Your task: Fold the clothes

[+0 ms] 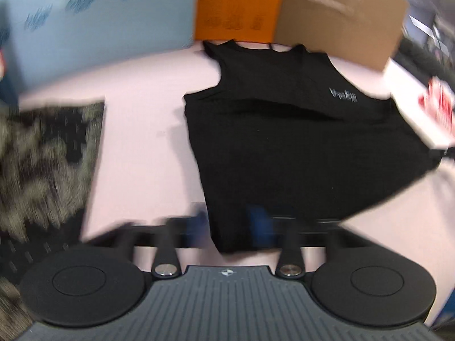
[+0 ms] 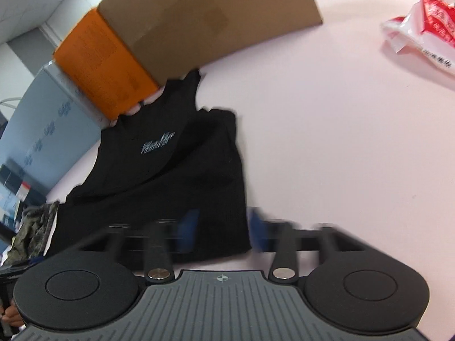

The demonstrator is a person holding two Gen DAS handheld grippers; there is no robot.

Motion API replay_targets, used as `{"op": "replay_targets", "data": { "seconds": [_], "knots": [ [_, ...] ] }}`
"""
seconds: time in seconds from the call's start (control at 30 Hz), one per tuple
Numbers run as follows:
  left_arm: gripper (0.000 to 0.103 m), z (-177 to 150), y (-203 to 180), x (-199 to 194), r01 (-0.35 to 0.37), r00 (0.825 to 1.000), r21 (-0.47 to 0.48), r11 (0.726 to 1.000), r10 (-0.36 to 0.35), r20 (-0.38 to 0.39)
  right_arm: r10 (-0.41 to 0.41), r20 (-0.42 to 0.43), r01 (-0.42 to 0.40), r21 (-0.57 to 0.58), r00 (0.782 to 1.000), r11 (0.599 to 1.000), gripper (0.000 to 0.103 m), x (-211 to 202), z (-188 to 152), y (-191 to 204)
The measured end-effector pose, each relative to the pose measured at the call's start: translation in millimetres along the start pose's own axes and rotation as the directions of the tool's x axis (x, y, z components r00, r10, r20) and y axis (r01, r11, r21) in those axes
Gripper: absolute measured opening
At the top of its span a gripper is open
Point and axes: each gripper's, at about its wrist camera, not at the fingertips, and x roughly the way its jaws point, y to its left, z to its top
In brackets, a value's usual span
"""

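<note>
A black sleeveless top (image 1: 284, 142) with a small grey print on the chest lies flat on the pink table (image 1: 142, 142), neck toward the boxes. My left gripper (image 1: 229, 224) is at its near hem. The blurred blue pads (image 1: 199, 221) stand apart, with the top's near left corner between them. In the right wrist view the top (image 2: 170, 176) shows an extra layer along its right side. My right gripper (image 2: 223, 230) is at the near right corner. Its blue pads (image 2: 257, 230) are also apart, with the black cloth between them. Both views are blurred by motion.
A cardboard box (image 1: 341, 14) and an orange box (image 1: 236, 2) stand just behind the top's shoulders. A camouflage garment (image 1: 42, 156) lies to the left. A red and white plastic bag (image 2: 426, 22) sits at the far right. A blue partition (image 1: 99, 14) backs the table.
</note>
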Motion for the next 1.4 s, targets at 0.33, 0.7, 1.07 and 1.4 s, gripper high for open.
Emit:
{"op": "replay_targets", "data": {
  "seconds": [0.33, 0.7, 1.07, 1.4],
  "knots": [
    [0.015, 15, 6, 1, -0.11, 0.989, 0.139, 0.984, 0.122, -0.08, -0.187, -0.167, 0.158, -0.17, 0.968, 0.973, 0.006, -15, 19, 2],
    [0.075, 168, 30, -100, -0.327, 0.909, 0.158, 0.932, 0.264, 0.323, -0.048, -0.002, 0.04, -0.515, 0.999, 0.857, 0.011, -67, 159, 54],
    [0.038, 87, -58, 58, -0.135, 0.99, 0.068, 0.988, 0.131, 0.057, 0.233, -0.248, -0.326, -0.459, 0.94, 0.827, 0.035, 80, 78, 107],
    [0.07, 83, -61, 101, -0.205, 0.979, 0.006, 0.979, 0.205, -0.002, 0.318, -0.234, -0.388, -0.385, 0.919, 0.837, 0.046, 148, 41, 158]
  ]
}}
